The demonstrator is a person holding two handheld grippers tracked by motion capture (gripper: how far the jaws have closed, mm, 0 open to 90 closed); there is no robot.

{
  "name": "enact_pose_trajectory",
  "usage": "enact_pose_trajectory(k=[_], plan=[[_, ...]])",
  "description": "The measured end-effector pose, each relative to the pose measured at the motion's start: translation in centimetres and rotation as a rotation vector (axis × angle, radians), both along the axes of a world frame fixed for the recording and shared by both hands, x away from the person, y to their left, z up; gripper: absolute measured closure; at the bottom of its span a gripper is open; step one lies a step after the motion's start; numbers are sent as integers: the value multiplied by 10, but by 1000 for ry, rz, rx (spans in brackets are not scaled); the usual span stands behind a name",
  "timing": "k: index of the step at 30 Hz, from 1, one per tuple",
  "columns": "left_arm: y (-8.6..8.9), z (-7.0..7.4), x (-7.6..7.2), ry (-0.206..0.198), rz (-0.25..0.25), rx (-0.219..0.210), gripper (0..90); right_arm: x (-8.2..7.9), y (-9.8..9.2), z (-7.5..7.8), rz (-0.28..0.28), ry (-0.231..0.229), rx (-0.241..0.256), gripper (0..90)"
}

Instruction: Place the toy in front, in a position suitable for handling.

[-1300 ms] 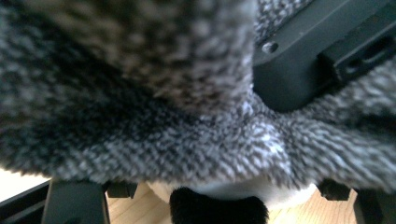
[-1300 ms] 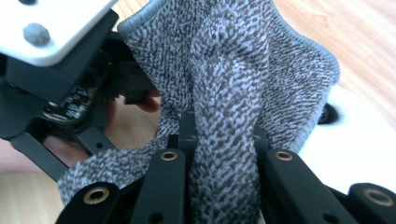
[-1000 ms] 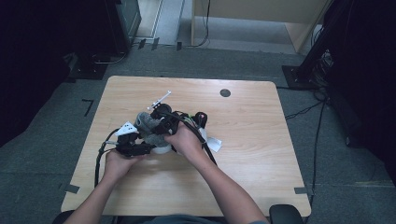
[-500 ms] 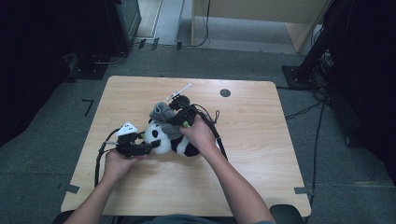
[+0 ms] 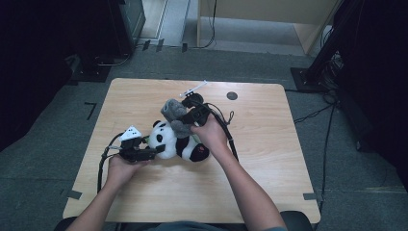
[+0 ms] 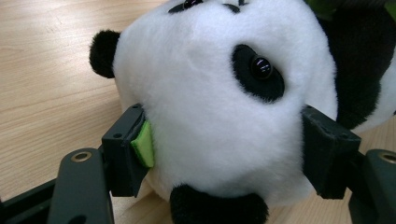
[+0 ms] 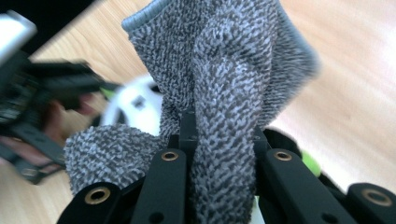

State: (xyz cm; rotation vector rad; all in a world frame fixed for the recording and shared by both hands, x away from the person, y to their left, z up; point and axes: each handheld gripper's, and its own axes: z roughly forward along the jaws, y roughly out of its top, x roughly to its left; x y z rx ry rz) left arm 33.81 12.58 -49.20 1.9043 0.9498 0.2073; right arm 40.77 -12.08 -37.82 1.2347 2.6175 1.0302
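Observation:
A black and white plush panda (image 5: 179, 142) lies on the wooden table (image 5: 269, 168). My left gripper (image 5: 153, 151) is shut on the panda's white head (image 6: 219, 116), one jaw on each side. My right gripper (image 5: 179, 119) is shut on a grey knitted garment (image 5: 172, 113), lifted just above the panda's body. In the right gripper view the grey knit (image 7: 224, 93) bunches between the jaws and folds down on the left.
A small dark round hole (image 5: 232, 95) marks the table's far side. A white stick-like part (image 5: 195, 88) juts from the right gripper toward the far edge. Cables trail from both grippers. Black equipment stands on the floor beyond the table.
The right gripper has pulled the grey knit up and away toward the far right, off the panda, whose body now shows. The left gripper stays on the head.

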Motion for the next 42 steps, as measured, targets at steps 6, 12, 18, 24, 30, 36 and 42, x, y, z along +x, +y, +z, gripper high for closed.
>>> enact_pose_trajectory(k=[6,12,18,24,30,36,42], plan=[[0,0,-1,-8,-4,6,272,-5,-10,26,-10,-66,38,774],[0,0,0,-2,0,0,272,-6,-39,24,-48,-76,56,774],[0,0,-1,2,1,3,272,-22,-57,10,-31,-79,62,774],[-1,0,0,6,3,3,273,-32,-63,-13,0,-63,42,772],[-1,0,0,17,4,13,282,-38,-74,-35,14,-106,93,768],[-2,1,0,24,5,17,286,-44,-94,-51,3,-109,169,769],[-2,1,0,25,5,17,286,-49,-108,-59,-14,-94,172,767]])
